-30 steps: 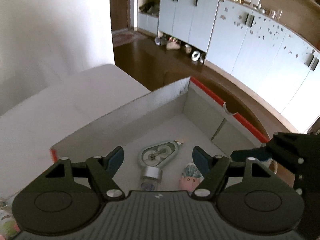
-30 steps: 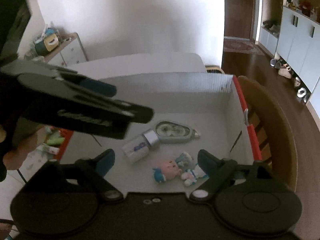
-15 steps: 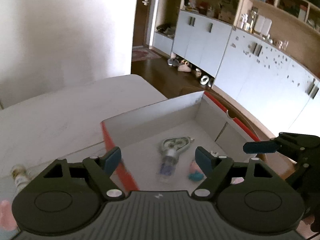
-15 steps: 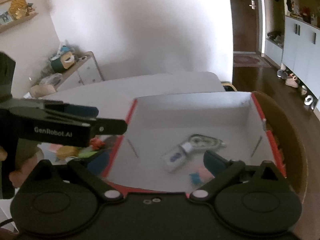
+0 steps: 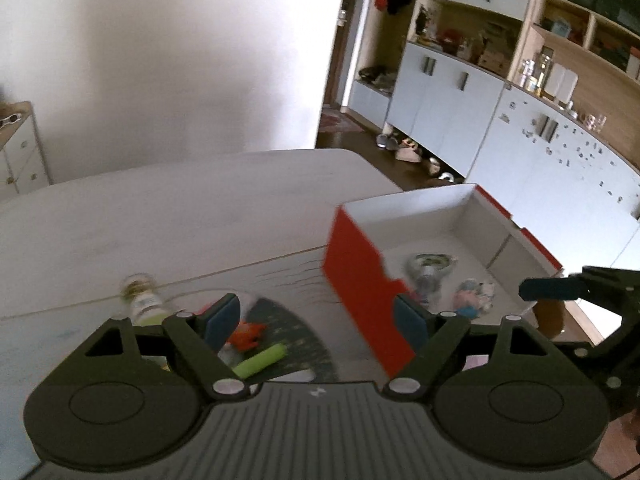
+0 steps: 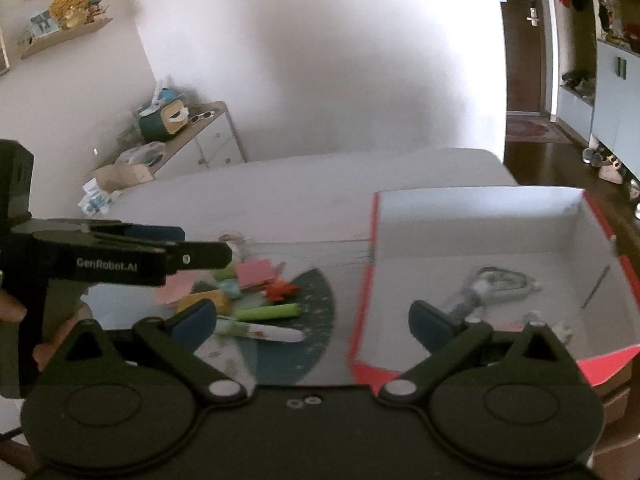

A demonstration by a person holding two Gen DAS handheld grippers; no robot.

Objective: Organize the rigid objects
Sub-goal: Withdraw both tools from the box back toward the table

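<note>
A red-sided box (image 5: 360, 288) (image 6: 480, 236) with a white inside stands on the table's right. It holds a correction-tape dispenser (image 6: 500, 282), a small bottle (image 6: 464, 304) and a pink and blue figurine (image 5: 472, 300). Left of it lies a pile: a green cylinder (image 6: 266, 313) (image 5: 260, 358), an orange toy (image 6: 280, 290), a pink pad (image 6: 256, 274), a white pen (image 6: 272, 334), a small jar (image 5: 140, 298). My left gripper (image 5: 314, 322) is open and empty above the pile and box corner. My right gripper (image 6: 312, 322) is open and empty at the box's left wall.
A dark round mat (image 6: 316, 320) lies under the pile. The white table (image 5: 180, 208) stretches beyond. A low dresser (image 6: 192, 140) stands at the back left. White cabinets (image 5: 540, 152) and a wooden chair back (image 5: 560, 320) are to the right.
Both grippers have pulled back and swung left, away from over the box. The pile of objects on the mat has come into view. Both stay open and empty.
</note>
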